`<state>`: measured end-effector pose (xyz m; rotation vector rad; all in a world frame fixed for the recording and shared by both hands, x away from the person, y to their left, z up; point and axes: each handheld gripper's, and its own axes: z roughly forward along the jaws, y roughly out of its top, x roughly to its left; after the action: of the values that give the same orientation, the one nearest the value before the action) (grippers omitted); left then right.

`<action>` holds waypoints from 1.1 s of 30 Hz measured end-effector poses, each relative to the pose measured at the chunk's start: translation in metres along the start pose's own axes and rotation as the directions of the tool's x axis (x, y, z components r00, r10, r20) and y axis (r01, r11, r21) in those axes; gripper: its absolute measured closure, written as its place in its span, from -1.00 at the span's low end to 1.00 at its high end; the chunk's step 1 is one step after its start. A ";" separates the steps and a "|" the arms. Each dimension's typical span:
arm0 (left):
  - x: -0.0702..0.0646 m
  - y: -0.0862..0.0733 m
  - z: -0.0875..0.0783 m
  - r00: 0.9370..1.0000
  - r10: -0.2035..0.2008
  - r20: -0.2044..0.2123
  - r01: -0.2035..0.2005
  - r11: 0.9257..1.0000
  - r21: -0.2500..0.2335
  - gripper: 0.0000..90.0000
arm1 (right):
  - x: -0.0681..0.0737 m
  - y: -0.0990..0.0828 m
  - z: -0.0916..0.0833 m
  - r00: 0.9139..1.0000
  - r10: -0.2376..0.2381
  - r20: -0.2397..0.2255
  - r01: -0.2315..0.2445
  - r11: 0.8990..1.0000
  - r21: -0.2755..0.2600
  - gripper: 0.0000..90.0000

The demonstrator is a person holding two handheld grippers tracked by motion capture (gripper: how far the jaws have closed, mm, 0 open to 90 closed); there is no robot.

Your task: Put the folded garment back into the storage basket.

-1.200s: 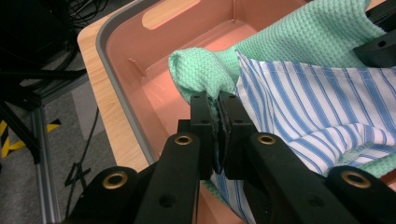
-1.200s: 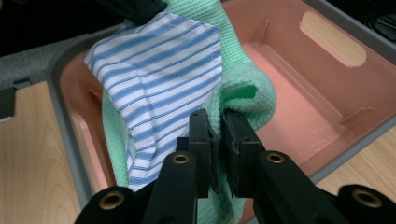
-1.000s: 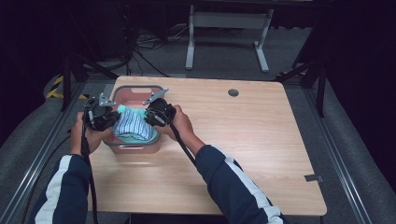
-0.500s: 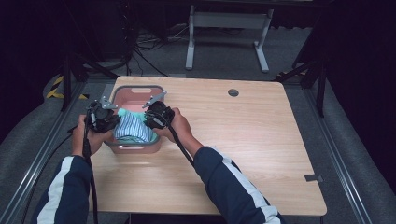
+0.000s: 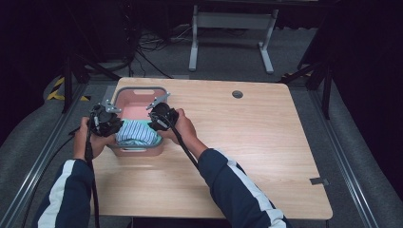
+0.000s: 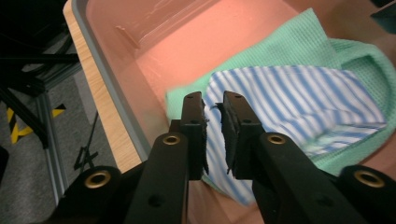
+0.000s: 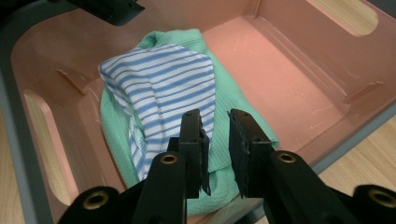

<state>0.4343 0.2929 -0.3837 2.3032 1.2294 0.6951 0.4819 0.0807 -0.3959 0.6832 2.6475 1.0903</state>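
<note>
Hovering over striped cloth in pink basket, both claws' jaws just parting, empty, green towel half covered.

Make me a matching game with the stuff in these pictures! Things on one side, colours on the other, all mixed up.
Things:
1. cloth on top
2. cloth underneath
3. tub
4. table

Colours:
A. pink
B. light wood
C. blue and white stripes
D. green

Pairs: 1-C, 2-D, 3-A, 4-B
</note>
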 end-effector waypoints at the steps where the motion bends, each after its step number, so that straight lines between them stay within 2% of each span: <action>1: 0.000 0.000 0.000 1.000 0.000 0.000 0.000 1.000 0.000 0.67 | 0.000 0.000 0.000 1.000 0.000 0.000 0.000 1.000 0.000 0.67; 4: -0.001 0.000 -0.001 1.000 0.008 0.004 -0.008 1.000 0.004 0.65 | 0.000 0.000 -0.001 1.000 -0.007 0.001 0.007 1.000 0.002 0.67; 11: -0.004 0.000 -0.006 1.000 0.002 0.002 -0.002 1.000 -0.021 0.59 | 0.000 -0.001 -0.005 1.000 -0.009 0.005 0.009 1.000 -0.004 0.64; 14: -0.005 -0.001 -0.009 1.000 -0.001 0.006 0.002 0.999 -0.034 0.55 | 0.000 -0.002 -0.009 1.000 -0.011 0.002 0.011 1.000 -0.012 0.61; 16: -0.008 -0.002 -0.012 1.000 -0.010 0.025 0.012 0.998 -0.057 0.54 | 0.000 -0.002 -0.011 1.000 -0.020 0.004 0.020 1.000 -0.016 0.58; 22: -0.014 0.000 -0.019 1.000 -0.017 0.018 0.018 0.996 -0.090 0.45 | -0.002 -0.006 -0.018 0.999 -0.032 0.014 0.032 0.999 -0.015 0.50; 29: -0.028 0.005 -0.033 0.999 -0.005 0.033 0.010 0.989 -0.150 0.26 | -0.006 -0.011 -0.034 0.999 -0.043 0.030 0.043 0.999 -0.015 0.25; 32: -0.032 0.006 -0.035 0.999 -0.006 0.037 0.012 0.987 -0.159 0.17 | -0.007 -0.014 -0.040 0.997 -0.057 0.052 0.057 0.998 -0.004 0.14; 33: -0.036 0.007 -0.036 0.999 0.004 0.042 0.003 0.986 -0.169 0.13 | -0.008 -0.015 -0.043 0.996 -0.062 0.063 0.062 0.998 -0.003 0.11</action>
<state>0.3990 0.2639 -0.3598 2.1679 1.1065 0.7182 0.4687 0.0414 -0.3762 0.6195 2.5939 1.0404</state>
